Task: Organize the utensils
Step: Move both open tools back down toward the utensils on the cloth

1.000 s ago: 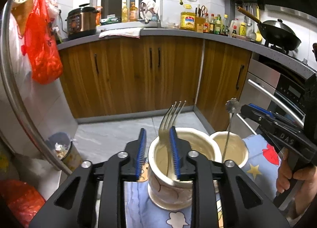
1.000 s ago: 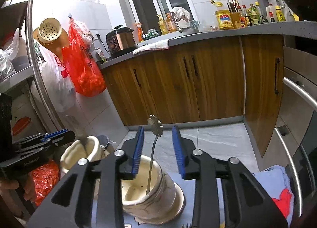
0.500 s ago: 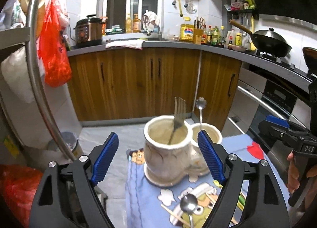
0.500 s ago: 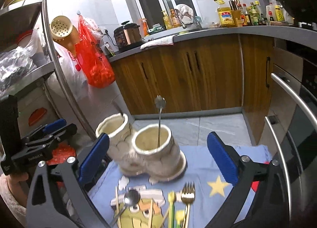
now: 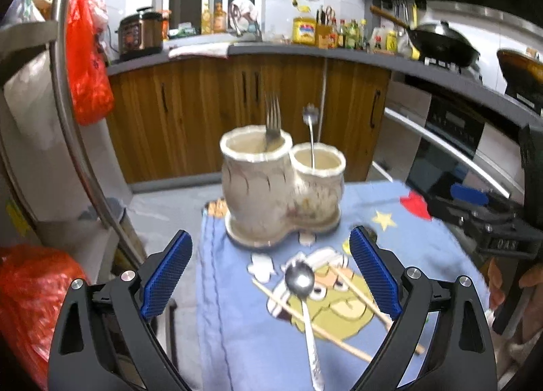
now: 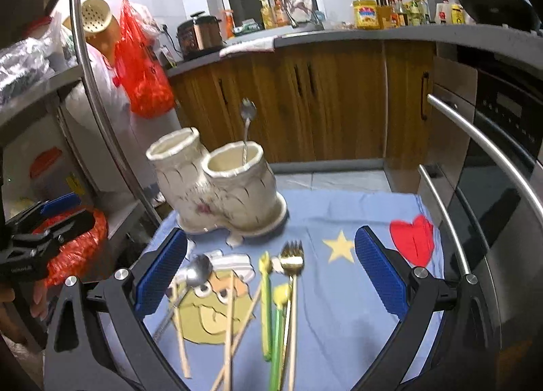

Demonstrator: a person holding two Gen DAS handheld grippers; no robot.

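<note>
A cream two-cup ceramic holder (image 5: 281, 187) (image 6: 224, 197) stands at the far end of a blue cartoon cloth (image 6: 339, 306). A silver fork (image 5: 273, 123) stands in its left cup and a thin flower-topped utensil (image 5: 310, 140) (image 6: 246, 133) in its right cup. My left gripper (image 5: 269, 238) hangs back from the holder, its jaws opening with nothing between them. My right gripper (image 6: 271, 235) is open and empty. On the cloth lie a silver spoon (image 5: 300, 280) (image 6: 197, 272), wooden chopsticks (image 5: 305, 316) (image 6: 180, 330), a gold fork (image 6: 292, 255) and green-yellow utensils (image 6: 268, 289).
An oven with long steel handles (image 6: 475, 140) flanks the cloth's right side. A metal rack post (image 6: 98, 95) and red bags (image 6: 142, 68) stand on the left. Wooden cabinets (image 5: 203, 112) lie beyond the floor gap. Each gripper shows at the other view's edge.
Both grippers opened wide, letting go of the fork and the thin utensil standing in the cups, and drew back from the holder toward the near end of the cloth.
</note>
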